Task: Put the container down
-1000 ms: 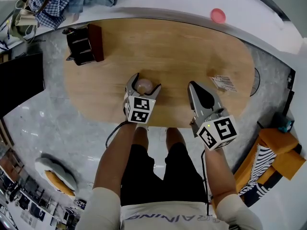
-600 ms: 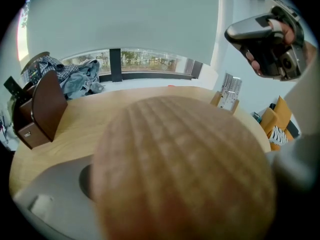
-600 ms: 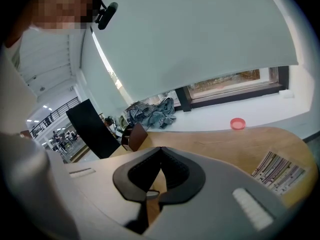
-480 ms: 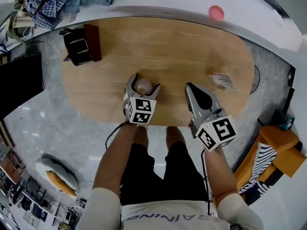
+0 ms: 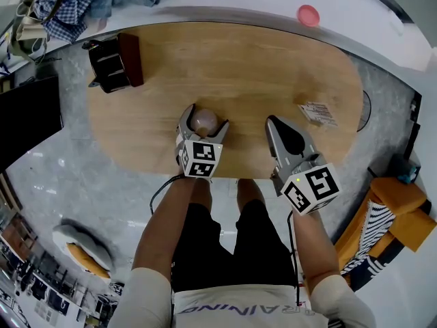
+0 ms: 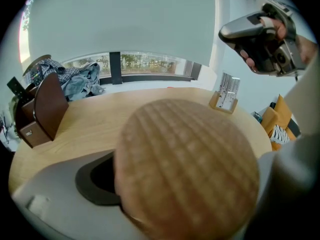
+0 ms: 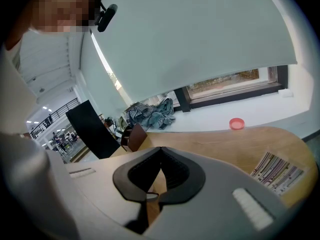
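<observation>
In the centre of the head view, the left gripper has its fingers clamped on the round tan ribbed container near the lower edge of the oval wooden desk, while the right gripper keeps its fingers together, empty; released tilted, the container could roll off.

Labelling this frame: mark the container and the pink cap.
container [image 5: 203, 120]: head view, centre of its rounded top.
pink cap [image 5: 308, 15]: head view, its middle.
</observation>
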